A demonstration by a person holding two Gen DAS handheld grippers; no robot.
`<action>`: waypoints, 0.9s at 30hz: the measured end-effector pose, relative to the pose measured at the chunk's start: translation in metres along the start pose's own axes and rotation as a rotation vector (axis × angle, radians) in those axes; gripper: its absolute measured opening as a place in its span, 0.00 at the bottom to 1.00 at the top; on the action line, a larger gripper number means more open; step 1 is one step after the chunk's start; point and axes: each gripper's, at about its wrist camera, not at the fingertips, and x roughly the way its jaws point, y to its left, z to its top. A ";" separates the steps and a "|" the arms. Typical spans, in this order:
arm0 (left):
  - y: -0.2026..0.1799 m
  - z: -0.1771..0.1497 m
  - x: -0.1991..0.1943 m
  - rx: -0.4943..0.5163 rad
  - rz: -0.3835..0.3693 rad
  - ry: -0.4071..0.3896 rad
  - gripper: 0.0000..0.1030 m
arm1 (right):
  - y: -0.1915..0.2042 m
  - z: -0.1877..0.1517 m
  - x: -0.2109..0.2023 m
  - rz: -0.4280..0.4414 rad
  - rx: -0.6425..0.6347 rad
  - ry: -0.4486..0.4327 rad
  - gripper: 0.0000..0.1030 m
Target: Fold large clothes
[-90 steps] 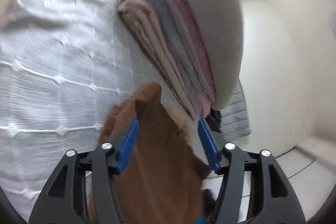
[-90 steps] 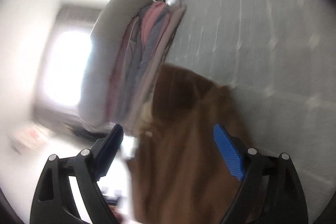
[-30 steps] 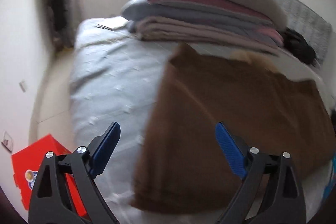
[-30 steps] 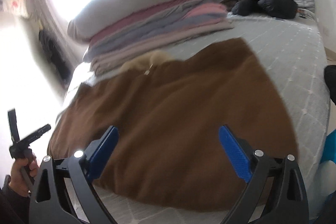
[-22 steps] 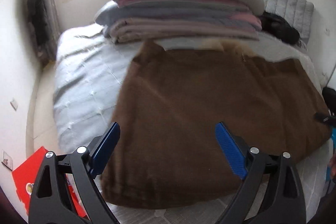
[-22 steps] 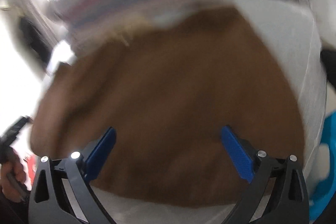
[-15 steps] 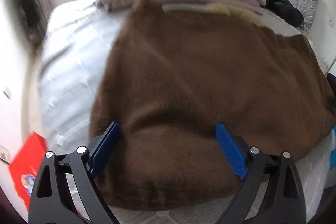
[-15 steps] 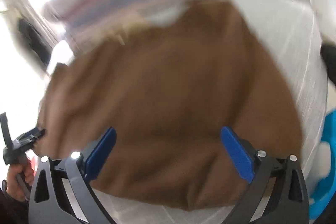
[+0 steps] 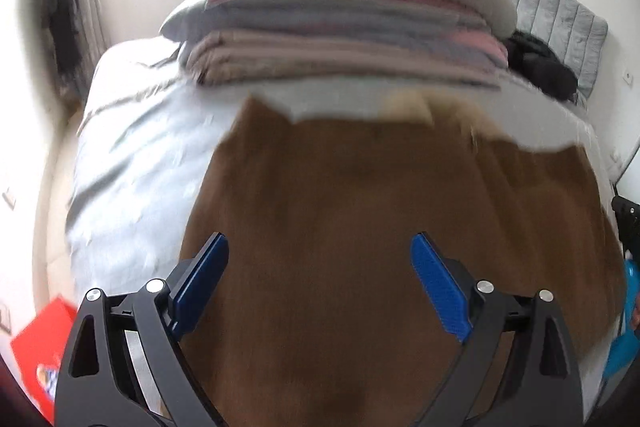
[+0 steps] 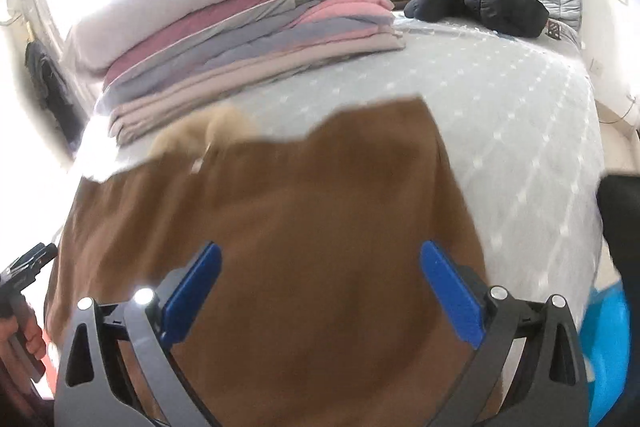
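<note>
Left wrist view. Left gripper [image 9: 318, 277] spread wide, nothing between the jaws, poised over the near-left part of the brown garment [image 9: 360, 227]. Garment laid flat across the near half of the bed [image 9: 132, 155], reaching or overhanging the near edge; exact hem hidden behind the gripper frame. Pale furry trim [image 9: 408, 105] at the garment's far edge, likely a collar or hood lining, pointing toward the stack [image 9: 344, 35] of folded bedding at the far side. Spread-out lay judged deliberate: flat cloth gives straight fold lines. Red box [image 9: 38, 347] on the floor off the bed's near-left corner. Black jacket [image 9: 540, 67] by the headboard [image 9: 560, 15], well apart from the work. Much motion blur; cloth detail unreadable.

Right wrist view. Right gripper [image 10: 320, 285] likewise agape and empty, over the garment's [image 10: 300, 227] near-right part. Garment's right edge running along the bare quilted bed [image 10: 520, 107], with clear room for a sideways fold. Hand [image 10: 24, 339] gripping the left tool's handle at the picture's left edge, beside the garment's left edge. Blue object [image 10: 608, 339] off the bed's near-right corner, not identifiable.

Judgement: garment spread, no fold yet made; both tools placed apart along the near edge, ready to take hold.
</note>
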 end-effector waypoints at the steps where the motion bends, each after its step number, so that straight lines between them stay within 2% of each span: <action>1: 0.001 0.007 0.009 -0.017 -0.009 -0.016 0.86 | 0.001 0.011 0.011 -0.004 -0.006 -0.003 0.93; 3: 0.004 0.016 0.035 -0.060 -0.027 -0.054 0.86 | 0.001 0.031 0.044 0.007 0.005 0.009 0.93; 4: 0.004 0.017 0.051 -0.061 -0.007 -0.063 0.86 | 0.002 0.037 0.063 -0.008 0.016 0.016 0.93; 7: 0.008 0.021 0.097 -0.051 0.022 -0.004 0.86 | -0.009 0.041 0.110 -0.084 -0.004 0.032 0.93; 9: 0.011 0.028 0.116 -0.056 0.020 -0.001 0.86 | -0.026 0.037 0.127 -0.134 -0.018 0.021 0.93; 11: 0.010 0.038 0.123 -0.030 0.017 -0.032 0.86 | -0.049 0.041 0.136 -0.125 0.045 -0.002 0.93; 13: 0.015 0.043 0.134 -0.031 0.027 -0.019 0.86 | -0.073 0.049 0.135 -0.141 0.121 -0.030 0.93; 15: 0.030 0.043 0.143 -0.089 -0.022 0.020 0.86 | -0.093 0.051 0.130 -0.185 0.186 -0.055 0.93; 18: 0.029 0.045 0.138 -0.087 -0.025 0.013 0.86 | -0.115 0.048 0.126 -0.174 0.288 -0.038 0.93; 20: 0.027 0.048 0.126 -0.078 -0.029 -0.009 0.86 | -0.106 0.049 0.107 -0.168 0.252 -0.071 0.93; 23: 0.026 0.052 0.094 -0.072 -0.061 -0.032 0.86 | -0.074 0.046 0.069 -0.095 0.145 -0.113 0.93; 25: 0.029 0.047 0.075 -0.081 -0.057 -0.042 0.86 | -0.049 0.032 0.033 -0.045 0.089 -0.146 0.93; 27: 0.033 0.036 0.058 -0.100 -0.048 -0.057 0.86 | -0.033 0.018 0.015 0.013 0.065 -0.151 0.93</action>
